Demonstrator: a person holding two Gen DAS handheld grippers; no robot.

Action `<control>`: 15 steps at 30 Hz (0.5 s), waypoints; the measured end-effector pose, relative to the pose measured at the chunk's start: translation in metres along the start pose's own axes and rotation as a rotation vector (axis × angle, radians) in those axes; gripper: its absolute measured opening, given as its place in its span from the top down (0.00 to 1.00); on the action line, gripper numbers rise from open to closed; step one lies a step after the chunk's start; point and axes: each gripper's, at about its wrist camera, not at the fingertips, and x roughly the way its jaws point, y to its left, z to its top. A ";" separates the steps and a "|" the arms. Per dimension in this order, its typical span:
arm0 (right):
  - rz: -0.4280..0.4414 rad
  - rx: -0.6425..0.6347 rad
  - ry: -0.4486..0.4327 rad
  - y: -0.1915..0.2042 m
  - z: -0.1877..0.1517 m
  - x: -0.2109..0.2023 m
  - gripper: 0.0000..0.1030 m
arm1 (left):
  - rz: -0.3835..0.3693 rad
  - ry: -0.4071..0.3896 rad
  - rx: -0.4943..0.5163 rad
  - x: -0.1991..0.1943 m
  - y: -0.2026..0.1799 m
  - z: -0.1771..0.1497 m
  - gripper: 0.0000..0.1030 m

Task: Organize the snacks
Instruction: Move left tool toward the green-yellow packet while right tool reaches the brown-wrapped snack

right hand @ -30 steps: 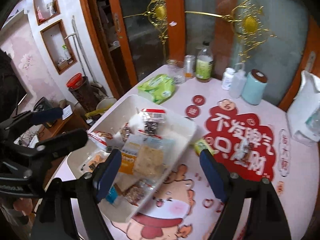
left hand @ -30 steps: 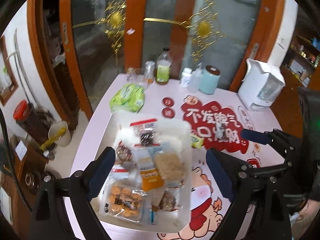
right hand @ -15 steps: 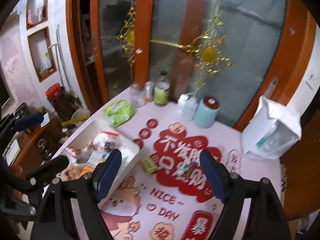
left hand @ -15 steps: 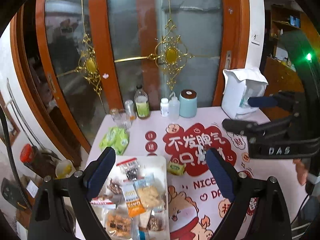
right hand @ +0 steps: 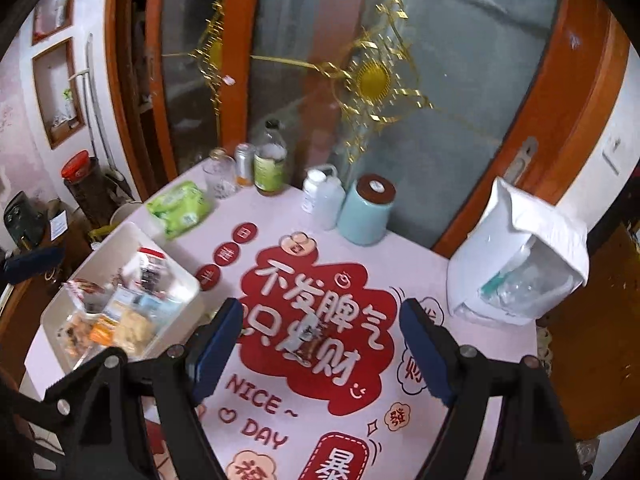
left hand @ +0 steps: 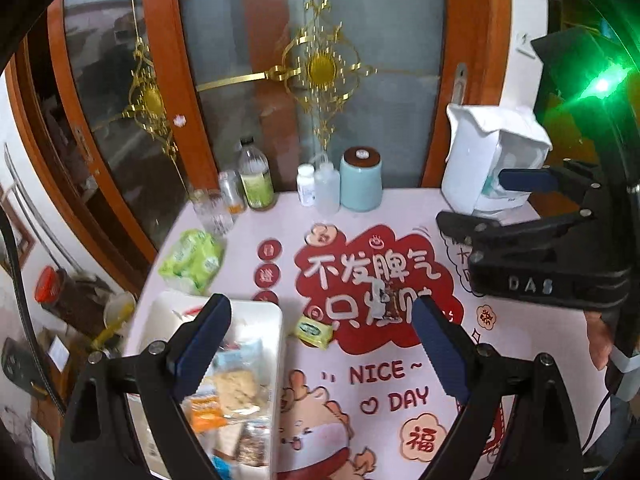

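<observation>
A white bin [left hand: 272,320] [right hand: 52,312] holds several snack packets at the table's left. A small yellow-green packet [left hand: 313,329] lies on the tablecloth just right of the bin. A clear-wrapped dark snack [left hand: 386,300] [right hand: 310,338] lies on the red speech bubble. My left gripper [left hand: 320,360] is open and empty above the table, between the bin and the dark snack. My right gripper [right hand: 320,348] is open and empty, with the dark snack between its fingers in view; it also shows side-on in the left wrist view [left hand: 496,200].
A green wipes pack [left hand: 192,258], glasses, a bottle [left hand: 256,176], white bottles, a teal jar [left hand: 360,178] and a white appliance [left hand: 488,168] [right hand: 516,256] line the table's far edge before glass doors. Floor clutter lies off the left edge.
Both grippers pulled up and back from over the bin and swung right toward the tablecloth's middle. The dark snack on the red bubble has come into view. Both stay open.
</observation>
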 end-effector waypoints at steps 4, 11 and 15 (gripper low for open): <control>0.019 0.058 0.034 -0.020 -0.010 0.032 0.22 | 0.008 0.044 -0.067 0.036 -0.008 -0.012 0.11; 0.102 0.174 0.109 -0.034 -0.029 0.092 0.22 | 0.090 0.097 -0.150 0.101 -0.014 -0.044 0.11; 0.139 0.222 0.149 -0.032 -0.038 0.129 0.22 | 0.085 0.132 -0.183 0.138 -0.017 -0.059 0.11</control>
